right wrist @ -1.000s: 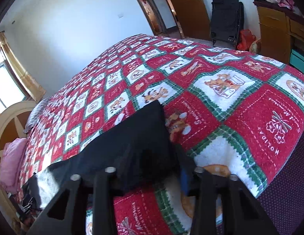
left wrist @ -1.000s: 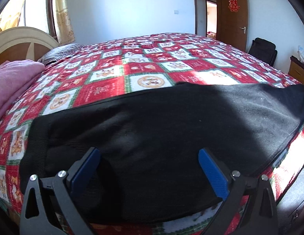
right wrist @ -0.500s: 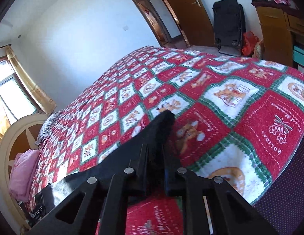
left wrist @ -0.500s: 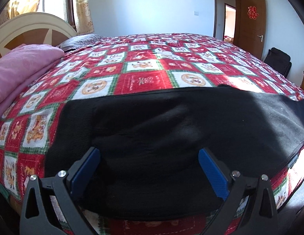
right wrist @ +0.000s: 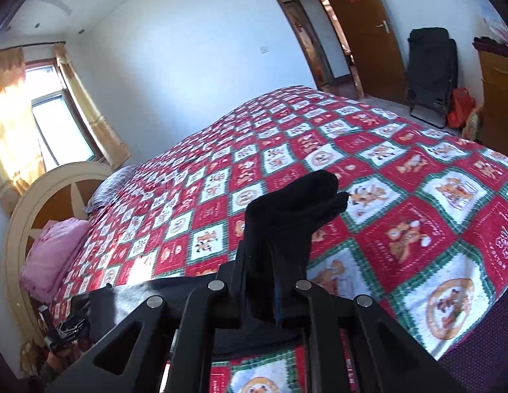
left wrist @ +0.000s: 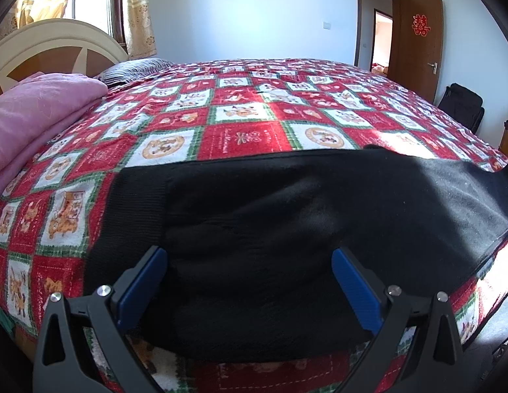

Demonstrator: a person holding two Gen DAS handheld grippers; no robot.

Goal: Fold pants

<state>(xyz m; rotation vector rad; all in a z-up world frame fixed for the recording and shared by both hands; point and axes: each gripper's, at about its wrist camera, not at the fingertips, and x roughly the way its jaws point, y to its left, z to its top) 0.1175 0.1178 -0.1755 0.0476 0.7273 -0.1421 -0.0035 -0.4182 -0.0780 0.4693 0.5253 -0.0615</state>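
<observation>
since a second ago, the right gripper (right wrist: pixel 275 281) has shut on the leg end of the black pants (left wrist: pixel 286 229) and lifted it up off the bed (left wrist: pixel 247 137). now that end sticks up above the closed jaws, with the quilt well below it. the left gripper (left wrist: pixel 249 278) has swung a bit toward the headboard (left wrist: pixel 57 46), and its blue fingers (left wrist: pixel 142 285) are spread wide apart, holding nothing. it hovers over the waist end of the pants, which lie flat along the near edge of the bed. a pink blanket (left wrist: pixel 34 114) sits near the headboard. the step looks like the first fold: bringing the leg end over to the waist. next, the right gripper likely needs to carry its end across toward the left, and lay it down so the edges match.
</observation>
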